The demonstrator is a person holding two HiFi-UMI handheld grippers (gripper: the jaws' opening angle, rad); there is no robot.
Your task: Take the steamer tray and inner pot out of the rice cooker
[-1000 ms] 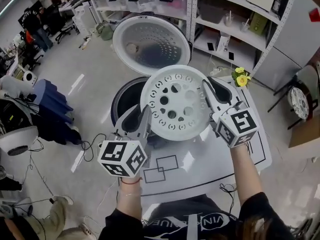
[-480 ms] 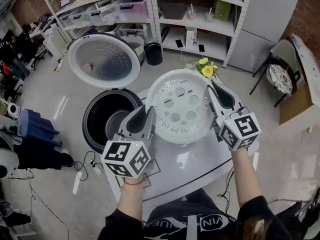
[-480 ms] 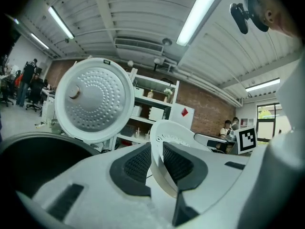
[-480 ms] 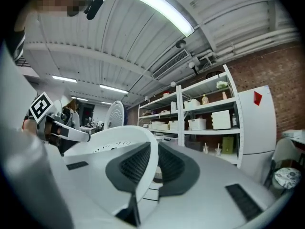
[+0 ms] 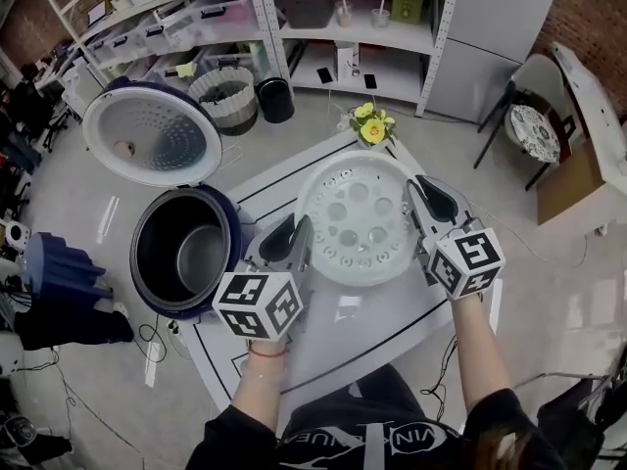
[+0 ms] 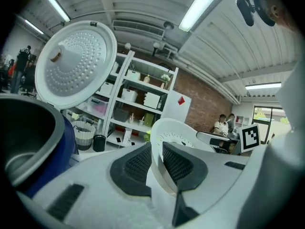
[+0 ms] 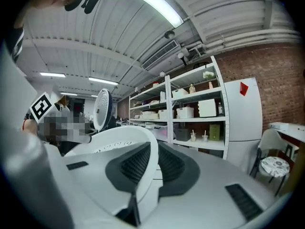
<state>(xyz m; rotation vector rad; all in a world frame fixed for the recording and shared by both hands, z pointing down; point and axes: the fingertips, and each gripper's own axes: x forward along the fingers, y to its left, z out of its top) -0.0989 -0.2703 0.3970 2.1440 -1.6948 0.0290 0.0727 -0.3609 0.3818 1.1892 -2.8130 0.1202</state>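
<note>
Steamer tray [image 5: 358,221] is now moving over the tabletop [image 5: 377,326], clear of the rice cooker [image 5: 140,262] at its 9 o'clock — left tool [image 5: 297,231], jaws just tightening, and right tool [image 5: 424,196] are pinching its rim; inner pot [image 5: 191,255] is awaiting removal

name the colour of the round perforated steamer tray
The round perforated steamer tray is white; head view shows it best.

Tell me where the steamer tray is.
Head view, centre: the steamer tray is over the table, right of the open rice cooker, gripped at its rim by the right gripper and the left gripper, whose jaws have just been closing.
</note>
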